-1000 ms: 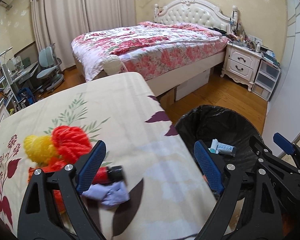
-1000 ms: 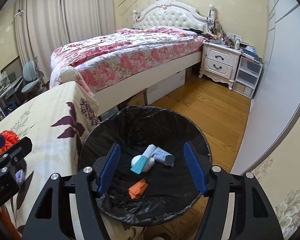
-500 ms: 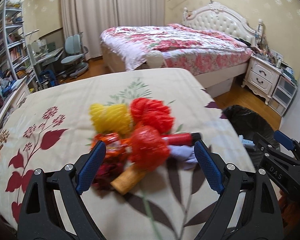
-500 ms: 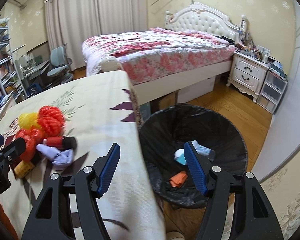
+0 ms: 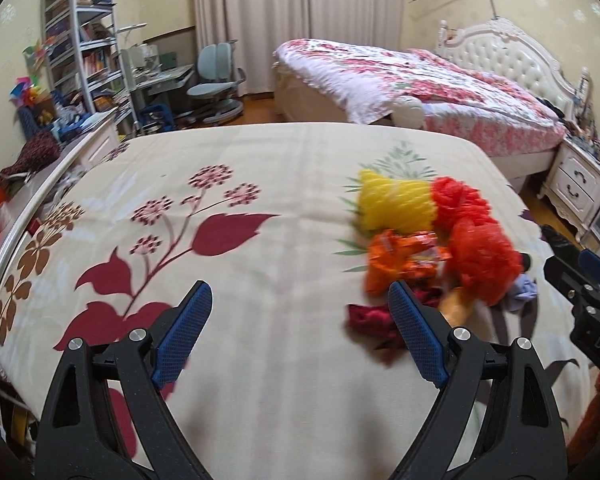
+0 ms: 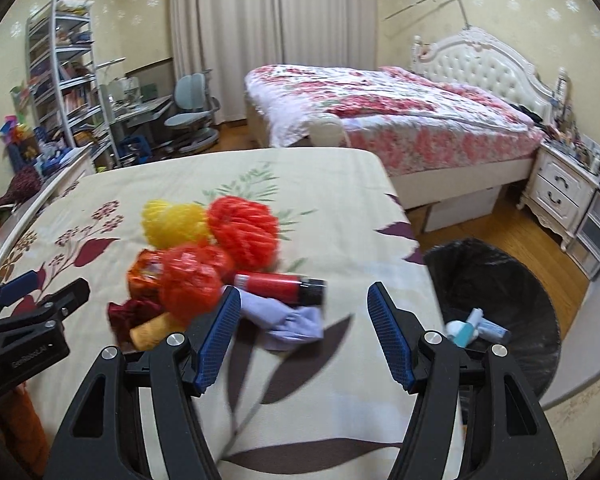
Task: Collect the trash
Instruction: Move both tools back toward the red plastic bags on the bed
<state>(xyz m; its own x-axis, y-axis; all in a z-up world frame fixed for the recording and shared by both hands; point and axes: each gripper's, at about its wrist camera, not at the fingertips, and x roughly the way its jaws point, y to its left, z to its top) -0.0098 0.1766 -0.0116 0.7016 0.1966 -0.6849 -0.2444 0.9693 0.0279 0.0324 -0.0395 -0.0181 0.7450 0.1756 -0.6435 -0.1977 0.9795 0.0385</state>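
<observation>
A desk (image 6: 340, 200) covered in a cream cloth printed with dark red leaves fills most of both views. Behind it stands a bed (image 6: 380, 120) with a pink floral quilt. On the floor just off the desk's right edge sits a trash bin (image 6: 500, 280) lined with a black bag, with a few small white and teal items inside.

A pile of trash lies on the right part of the desk: a yellow foam net (image 6: 172, 220), a red foam net (image 6: 244, 232) touching it, a second red net (image 6: 188, 280) in front, an orange wrapper (image 5: 404, 256), a red tube with a black cap (image 6: 280, 284), a crumpled lilac tissue (image 6: 288, 320) and a dark red scrap (image 5: 372, 320).

The left gripper (image 5: 300, 340) hovers over bare cloth left of the pile, jaws wide apart and holding nothing. The right gripper (image 6: 300, 336) hovers above the tissue, jaws likewise wide apart and holding nothing.
</observation>
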